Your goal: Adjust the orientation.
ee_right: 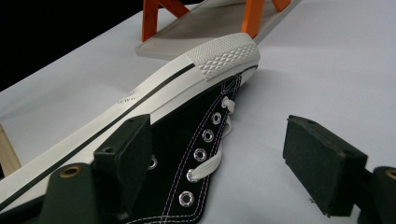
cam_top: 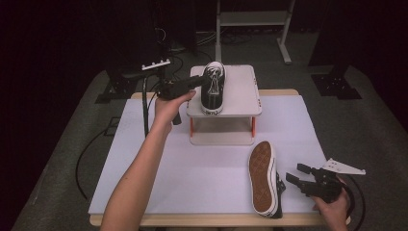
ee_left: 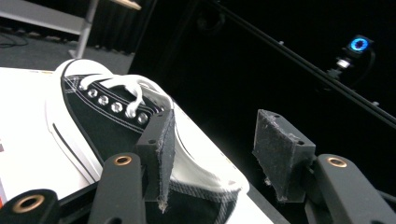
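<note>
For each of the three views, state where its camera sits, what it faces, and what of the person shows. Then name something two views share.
High view: above the person's side, looking down on the table; forearms, both hands.
Left gripper view: on the left gripper, facing the shoe on the stand; jaws apart.
Right gripper view: on the right gripper, facing the shoe lying on its side; jaws apart.
Shared: high and right gripper views both show the stand.

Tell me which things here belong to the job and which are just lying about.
In the job:
- sneaker on the stand, at the left gripper
- sneaker on its side, near the right gripper
- two-tier stand

Lying about:
- metal frame on the floor behind
- floor cables
</note>
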